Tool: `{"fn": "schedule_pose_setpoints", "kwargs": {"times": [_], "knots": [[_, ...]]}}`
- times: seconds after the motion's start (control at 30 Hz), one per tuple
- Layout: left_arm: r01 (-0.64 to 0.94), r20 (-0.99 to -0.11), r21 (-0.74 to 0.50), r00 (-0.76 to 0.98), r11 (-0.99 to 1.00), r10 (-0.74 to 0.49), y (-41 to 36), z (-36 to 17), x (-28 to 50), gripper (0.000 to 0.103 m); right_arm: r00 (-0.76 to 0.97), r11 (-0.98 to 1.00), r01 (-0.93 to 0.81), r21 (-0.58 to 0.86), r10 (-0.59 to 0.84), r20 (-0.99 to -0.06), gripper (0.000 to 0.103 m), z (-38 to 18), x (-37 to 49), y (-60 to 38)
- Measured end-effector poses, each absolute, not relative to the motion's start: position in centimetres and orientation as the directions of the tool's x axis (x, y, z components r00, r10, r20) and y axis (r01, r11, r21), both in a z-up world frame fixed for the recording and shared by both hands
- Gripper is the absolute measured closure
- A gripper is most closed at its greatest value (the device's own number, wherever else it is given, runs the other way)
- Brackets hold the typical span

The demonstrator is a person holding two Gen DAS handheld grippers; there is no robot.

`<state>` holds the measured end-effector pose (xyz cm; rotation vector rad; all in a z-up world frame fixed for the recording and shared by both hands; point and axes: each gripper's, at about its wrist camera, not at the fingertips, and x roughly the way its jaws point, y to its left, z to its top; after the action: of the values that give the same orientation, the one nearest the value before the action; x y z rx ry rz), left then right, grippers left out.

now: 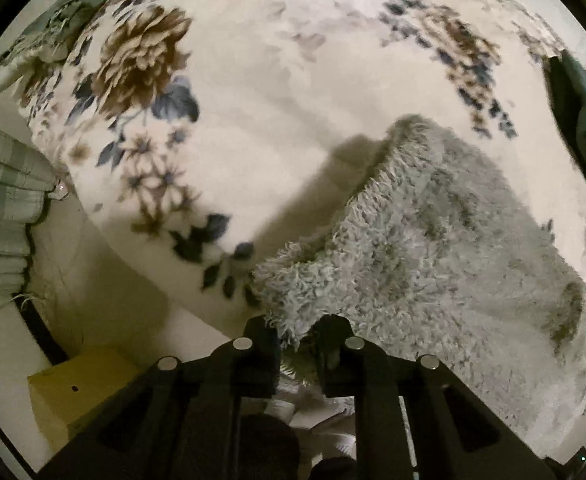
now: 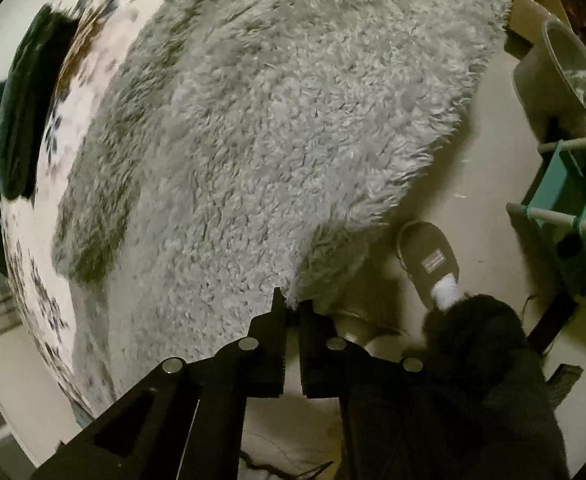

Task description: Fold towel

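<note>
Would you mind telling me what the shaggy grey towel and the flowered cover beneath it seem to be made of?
The shaggy grey towel looks like long-pile chenille or microfibre: loose tufts stand up and fray along its edge, matte, not glossy. The flowered cover seems a soft fleece or plush blanket: its brown and blue print has fuzzy outlines and the surface shows no weave, though blur leaves that open.

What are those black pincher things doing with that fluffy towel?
A person is folding a shaggy grey towel on a flowery blanket. The left gripper pinches one near corner, and the right gripper pinches another. The towel's far part lies on the blanket.
</note>
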<state>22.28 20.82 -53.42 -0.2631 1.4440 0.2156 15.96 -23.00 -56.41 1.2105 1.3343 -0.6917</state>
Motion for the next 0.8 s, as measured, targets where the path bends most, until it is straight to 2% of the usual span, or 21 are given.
{"fn": "schedule_pose_setpoints", "kwargs": {"times": [0.13,0.2,0.23,0.27,0.3,0.33,0.37,0.43,0.53,0.8], "knots": [[-0.300,-0.995,-0.042,0.101,0.953,-0.012,20.3,-53.3,22.6,0.087,0.126,0.346,0.909,0.233,0.304,-0.944,0.097,-57.9,16.5,-22.8],[-0.290,-0.993,-0.041,0.120,0.956,-0.006,19.6,-51.9,22.2,0.087,0.109,0.381,0.894,0.234,0.322,-0.941,0.090,-57.6,17.1,-23.4],[-0.285,-0.991,-0.039,0.131,0.958,-0.002,19.5,-51.0,21.5,0.082,0.122,0.396,0.882,0.254,0.329,-0.936,0.086,-57.0,17.4,-23.8],[-0.280,-0.990,-0.034,0.140,0.959,0.006,19.1,-50.2,21.1,0.078,0.138,0.401,0.874,0.275,0.337,-0.931,0.072,-56.5,17.5,-24.1],[-0.277,-0.990,-0.023,0.142,0.961,0.018,18.6,-49.5,20.6,0.070,0.156,0.406,0.865,0.296,0.342,-0.927,0.050,-55.6,17.5,-24.5],[-0.272,-0.989,-0.015,0.145,0.962,0.025,18.2,-49.0,20.5,0.063,0.168,0.407,0.861,0.306,0.341,-0.925,0.045,-55.0,17.3,-25.0],[-0.265,-0.989,-0.008,0.147,0.964,0.033,17.7,-48.5,20.1,0.058,0.190,0.403,0.856,0.323,0.335,-0.923,0.044,-54.1,17.0,-25.7],[-0.255,-0.986,0.016,0.155,0.967,0.057,16.4,-47.5,19.4,0.030,0.209,0.397,0.855,0.334,0.326,-0.922,0.042,-52.9,16.3,-27.3],[-0.238,-0.983,0.028,0.171,0.971,0.070,15.3,-47.2,18.5,0.028,0.248,0.344,0.878,0.333,0.269,-0.931,0.042,-51.0,14.3,-31.5],[-0.143,-0.984,0.060,0.156,0.988,0.082,8.4,-49.0,18.6,0.028,0.234,0.099,0.969,0.225,-0.096,-0.967,0.042,-50.2,7.0,-48.7]]}}
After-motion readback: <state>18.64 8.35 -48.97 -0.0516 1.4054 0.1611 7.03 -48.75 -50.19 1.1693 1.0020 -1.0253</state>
